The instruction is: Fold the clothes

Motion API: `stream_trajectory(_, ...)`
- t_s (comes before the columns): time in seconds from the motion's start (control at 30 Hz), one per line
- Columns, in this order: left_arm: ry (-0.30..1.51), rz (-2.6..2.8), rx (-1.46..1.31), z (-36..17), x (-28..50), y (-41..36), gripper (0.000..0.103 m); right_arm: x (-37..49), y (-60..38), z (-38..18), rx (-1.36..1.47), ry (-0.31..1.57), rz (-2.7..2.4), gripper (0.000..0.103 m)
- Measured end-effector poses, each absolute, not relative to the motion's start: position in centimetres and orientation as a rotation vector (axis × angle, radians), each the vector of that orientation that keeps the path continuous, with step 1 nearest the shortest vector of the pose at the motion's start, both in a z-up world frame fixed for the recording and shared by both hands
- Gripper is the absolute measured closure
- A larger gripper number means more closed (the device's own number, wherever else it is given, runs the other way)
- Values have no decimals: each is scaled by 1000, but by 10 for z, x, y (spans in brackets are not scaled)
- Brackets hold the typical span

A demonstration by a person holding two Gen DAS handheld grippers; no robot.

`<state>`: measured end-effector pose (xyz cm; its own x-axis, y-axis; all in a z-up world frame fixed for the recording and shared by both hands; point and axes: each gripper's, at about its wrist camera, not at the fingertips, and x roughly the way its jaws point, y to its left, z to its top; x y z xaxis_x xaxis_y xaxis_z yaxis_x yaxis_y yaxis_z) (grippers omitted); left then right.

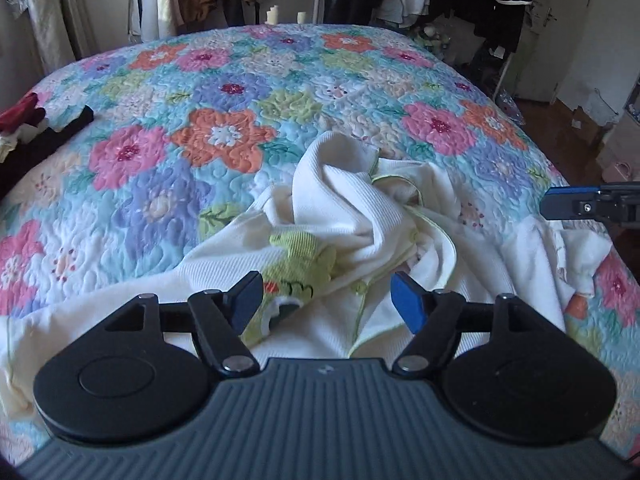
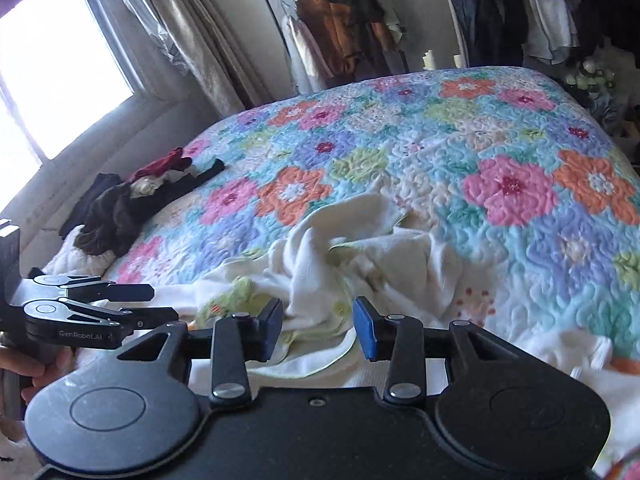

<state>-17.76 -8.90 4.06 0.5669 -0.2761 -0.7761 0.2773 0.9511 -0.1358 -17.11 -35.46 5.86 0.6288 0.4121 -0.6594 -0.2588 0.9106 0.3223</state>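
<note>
A bed under a floral quilt (image 1: 240, 92) fills the room. Daylight pours through a window (image 2: 52, 60) at upper left, flanked by pale curtains (image 2: 192, 40), while clothes racks (image 2: 340, 32) line the far wall above a dark wood floor (image 1: 560, 120).

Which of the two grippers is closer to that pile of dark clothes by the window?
Left. The left gripper sits on the side of the dark clothes, over the cream garment. The right gripper is farther off, across that garment.
</note>
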Motion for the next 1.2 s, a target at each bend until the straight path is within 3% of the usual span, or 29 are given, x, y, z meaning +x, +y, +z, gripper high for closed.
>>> stream_trajectory(0.23,1019,-345,16,-24,-61,-77,35,-89,-350,1,231,955,335,59)
stream_trajectory(0.33,1101,-364,12,-54,-26,-71,34,-56,-349,-22,227,985,287,43)
stream_trajectory(0.47,1157,-361,56,-84,-1,-67,33,-28,-353,-48,255,1044,222,34)
stream_trajectory(0.57,1194,-434,47,-100,3,-67,21,-13,-347,-73,257,1123,249,24)
stream_trajectory(0.63,1174,-459,51,-105,0,-70,10,-10,-340,-87,221,1145,251,24)
stream_trajectory(0.67,1156,-459,84,-105,-4,-74,10,-10,-337,-89,202,1127,249,23)
stream_trajectory(0.7,1138,-459,117,-105,-7,-78,18,-9,-334,-91,183,1108,247,22)
stream_trajectory(0.73,1119,-463,157,-104,-11,-82,49,-10,-330,-91,154,1069,250,24)
stream_trajectory(0.77,1101,-480,217,-100,-15,-89,68,-10,-327,-91,122,1039,258,39)
stream_trajectory(0.8,1102,-490,235,-96,-17,-93,96,-12,-324,-88,78,1009,261,69)
stream_trajectory(0.9,1032,-428,266,-75,-19,-99,95,-18,-313,-78,-51,918,267,87)
stream_trajectory(1.2,757,-225,50,7,-10,-34,96,-31,-328,-11,-40,573,288,89)
